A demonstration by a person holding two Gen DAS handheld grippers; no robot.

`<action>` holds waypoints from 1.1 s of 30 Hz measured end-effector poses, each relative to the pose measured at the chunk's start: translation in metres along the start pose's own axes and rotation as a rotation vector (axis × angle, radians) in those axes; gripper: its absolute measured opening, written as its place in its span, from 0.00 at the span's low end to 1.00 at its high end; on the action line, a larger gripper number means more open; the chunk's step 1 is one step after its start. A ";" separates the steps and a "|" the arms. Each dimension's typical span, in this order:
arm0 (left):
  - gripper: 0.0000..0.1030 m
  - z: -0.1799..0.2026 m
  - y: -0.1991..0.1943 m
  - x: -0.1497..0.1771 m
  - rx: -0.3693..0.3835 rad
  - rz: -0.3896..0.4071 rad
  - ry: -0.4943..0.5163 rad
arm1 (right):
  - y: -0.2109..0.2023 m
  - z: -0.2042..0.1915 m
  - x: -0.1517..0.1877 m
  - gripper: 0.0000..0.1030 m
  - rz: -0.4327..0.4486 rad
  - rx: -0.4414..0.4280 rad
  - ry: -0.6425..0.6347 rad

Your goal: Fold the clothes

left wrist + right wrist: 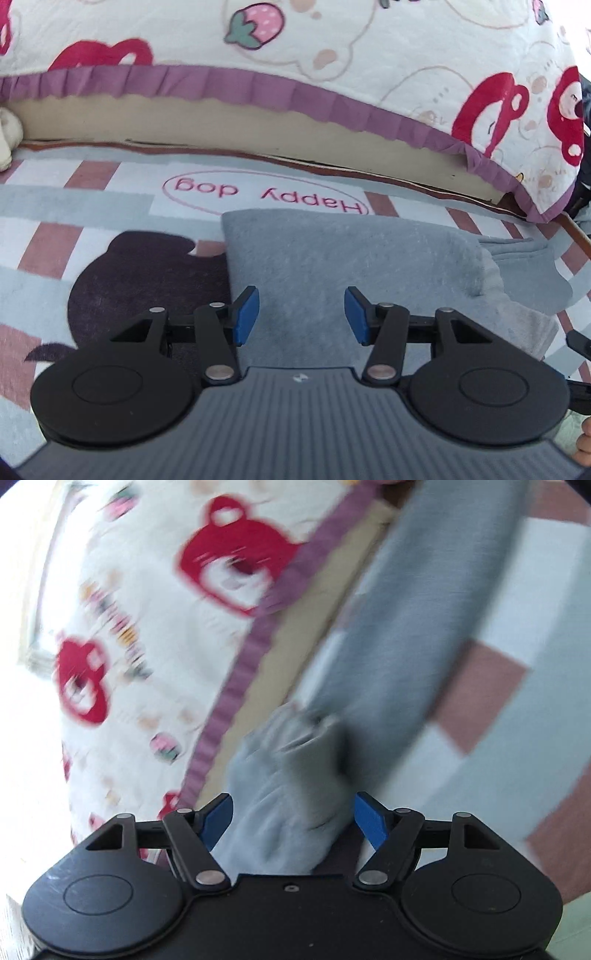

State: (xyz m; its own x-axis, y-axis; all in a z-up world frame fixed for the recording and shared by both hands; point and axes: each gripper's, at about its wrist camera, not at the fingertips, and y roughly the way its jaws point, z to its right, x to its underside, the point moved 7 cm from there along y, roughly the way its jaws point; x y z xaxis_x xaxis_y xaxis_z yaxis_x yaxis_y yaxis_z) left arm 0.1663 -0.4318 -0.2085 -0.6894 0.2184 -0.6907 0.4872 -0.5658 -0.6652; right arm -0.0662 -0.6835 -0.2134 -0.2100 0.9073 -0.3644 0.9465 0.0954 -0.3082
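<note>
Blue pads (pixel 246 315) of the left gripper (pixel 301 315) stand apart at the bottom of the left view, with nothing between them; below and beyond them a grey garment (pixel 332 266) lies on the mat (pixel 55 206), its flat panel filling the centre and a looser flap trailing toward the right edge. In the right view, the right gripper (pixel 291 821) also has its 2 fingers spread, and a bunched, wrinkled part of the same garment sits in the gap at lower centre; no pad visibly presses it, though the frame is heavily smeared.

Risks, as I judge them: that blur suggests fast motion, so closing now could catch only a thin ridge of cloth, or several layers at once, and drag the panel askew. The fabric looks soft and limp, so a lift from 1 side would let the other sag. The quilt (pixel 369 55) with its purple frill hangs across the upper frame, close enough for a swung flap to snag.
</note>
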 end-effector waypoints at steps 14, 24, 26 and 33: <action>0.49 -0.042 -0.010 0.030 0.035 -0.046 -0.064 | 0.055 -0.025 -0.016 0.39 0.020 0.298 -0.300; 0.49 -0.036 -0.003 0.025 0.083 -0.037 -0.037 | 0.095 -0.011 -0.011 0.52 -0.006 0.283 -0.234; 0.48 -0.032 -0.001 0.022 0.092 -0.028 -0.034 | 0.098 -0.024 -0.015 0.34 0.001 0.299 -0.320; 0.48 -0.016 0.004 0.012 0.127 0.004 -0.016 | 0.079 -0.119 -0.065 0.23 0.156 0.336 -0.660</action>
State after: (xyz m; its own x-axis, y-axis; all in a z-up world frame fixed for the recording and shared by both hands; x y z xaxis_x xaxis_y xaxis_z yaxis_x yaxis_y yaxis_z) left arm 0.1689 -0.4187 -0.2238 -0.6967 0.2039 -0.6878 0.4188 -0.6628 -0.6207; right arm 0.0511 -0.6865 -0.1093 -0.2825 0.4563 -0.8438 0.8740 -0.2402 -0.4225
